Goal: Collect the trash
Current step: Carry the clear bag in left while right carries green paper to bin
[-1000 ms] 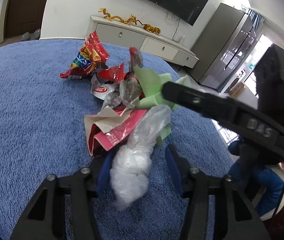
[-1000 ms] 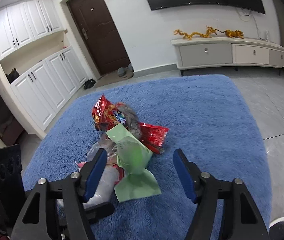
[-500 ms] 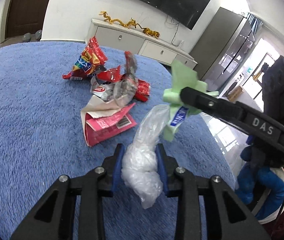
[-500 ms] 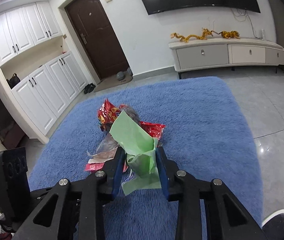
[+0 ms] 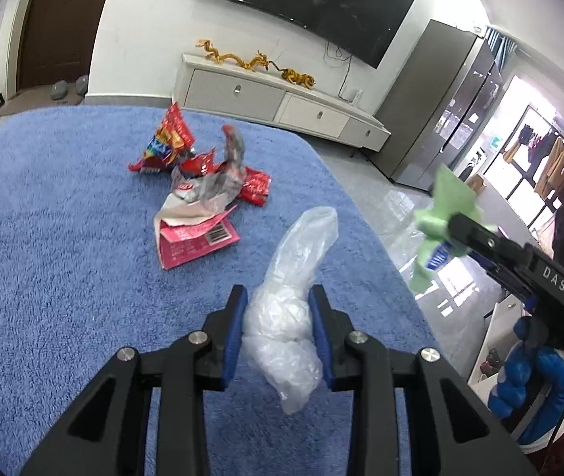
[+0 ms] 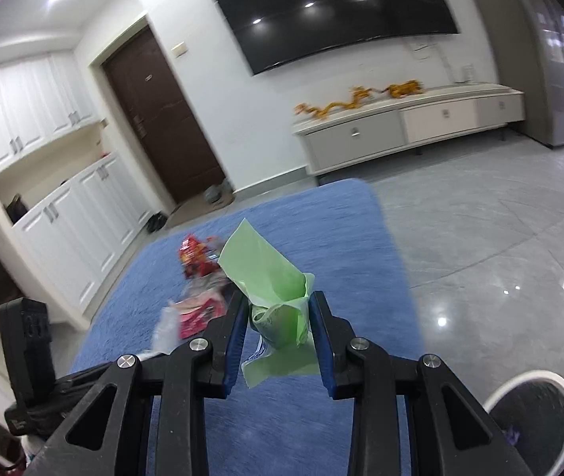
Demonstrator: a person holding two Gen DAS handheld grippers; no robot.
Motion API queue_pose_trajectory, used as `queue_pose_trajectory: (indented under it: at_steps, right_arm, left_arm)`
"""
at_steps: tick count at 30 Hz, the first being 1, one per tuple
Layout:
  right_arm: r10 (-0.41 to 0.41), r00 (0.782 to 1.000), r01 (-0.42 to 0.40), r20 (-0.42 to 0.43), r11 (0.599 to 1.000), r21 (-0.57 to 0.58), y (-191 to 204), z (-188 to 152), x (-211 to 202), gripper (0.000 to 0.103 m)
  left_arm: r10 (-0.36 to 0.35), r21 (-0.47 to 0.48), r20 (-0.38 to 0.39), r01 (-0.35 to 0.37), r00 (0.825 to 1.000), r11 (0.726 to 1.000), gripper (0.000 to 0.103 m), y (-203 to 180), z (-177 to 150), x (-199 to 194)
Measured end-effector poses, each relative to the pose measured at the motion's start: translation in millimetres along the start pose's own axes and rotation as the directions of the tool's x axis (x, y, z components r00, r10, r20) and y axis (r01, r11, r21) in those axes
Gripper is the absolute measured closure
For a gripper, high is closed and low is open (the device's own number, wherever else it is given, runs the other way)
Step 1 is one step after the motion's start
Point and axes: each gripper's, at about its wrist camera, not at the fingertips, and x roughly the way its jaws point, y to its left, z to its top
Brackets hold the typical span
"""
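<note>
My left gripper [image 5: 278, 297] is shut on a crumpled clear plastic bag [image 5: 296, 273], lifted off the blue rug [image 5: 44, 258]. My right gripper [image 6: 278, 297] is shut on a crumpled green wrapper [image 6: 270, 277] held in the air; in the left wrist view that green wrapper [image 5: 444, 214] and the right gripper's arm show at the right. A pile of red snack wrappers [image 5: 171, 142], a pink packet [image 5: 198, 244] and a grey foil piece [image 5: 218, 182] lies on the rug ahead.
A round white-rimmed bin [image 6: 532, 408] stands on the grey tile floor at the lower right of the right wrist view. A low white TV cabinet [image 5: 278, 99] lines the far wall. A person in a blue sleeve [image 5: 536, 380] is at the right.
Both grippers closed, the left on the clear bag and the right on the green wrapper. Both then lifted away from the pile; the right swung out toward the tile floor.
</note>
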Motion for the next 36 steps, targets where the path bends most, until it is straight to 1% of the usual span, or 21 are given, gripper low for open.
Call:
queue_pose_trajectory:
  at_steps: [2, 5, 10, 15, 21, 24, 30, 33, 36]
  right_arm:
    - [-0.030, 0.999, 0.030, 0.016, 0.999, 0.027, -13, -2, -12, 0.073]
    - [-0.079, 0.996, 0.077, 0.031, 0.994, 0.076, -37, -7, -28, 0.073]
    - [-0.166, 0.985, 0.157, 0.050, 0.976, 0.148, -72, -17, -57, 0.073]
    - [-0.243, 0.969, 0.226, 0.053, 0.949, 0.219, -107, -29, -82, 0.073]
    - [-0.325, 0.945, 0.303, 0.020, 0.899, 0.317, -150, -47, -104, 0.073]
    - [-0.355, 0.935, 0.331, -0.002, 0.870, 0.367, -174, -58, -112, 0.073]
    - [-0.400, 0.915, 0.375, -0.047, 0.804, 0.461, -218, -81, -125, 0.073]
    - [-0.417, 0.905, 0.399, -0.080, 0.769, 0.499, -239, -93, -128, 0.073]
    - [-0.424, 0.898, 0.419, -0.119, 0.740, 0.526, -255, -102, -124, 0.073]
  left_arm:
    - [0.003, 0.018, -0.003, -0.003, 1.000, 1.000, 0.073, -9, 7, 1]
    - [-0.009, 0.056, -0.011, 0.010, 1.000, 0.998, 0.073, -29, 6, 2]
    - [-0.037, 0.134, -0.030, 0.040, 0.999, 0.990, 0.073, -68, 11, 11]
    - [-0.072, 0.219, -0.055, 0.082, 0.996, 0.972, 0.073, -111, 12, 25]
    - [-0.113, 0.320, -0.101, 0.140, 0.988, 0.937, 0.073, -170, 12, 51]
    - [-0.129, 0.372, -0.142, 0.173, 0.981, 0.912, 0.073, -205, 8, 71]
    - [-0.152, 0.425, -0.232, 0.240, 0.961, 0.873, 0.073, -259, -4, 112]
    - [-0.159, 0.432, -0.273, 0.269, 0.949, 0.861, 0.073, -279, -10, 131]
    - [-0.171, 0.417, -0.316, 0.299, 0.933, 0.858, 0.073, -292, -16, 150]
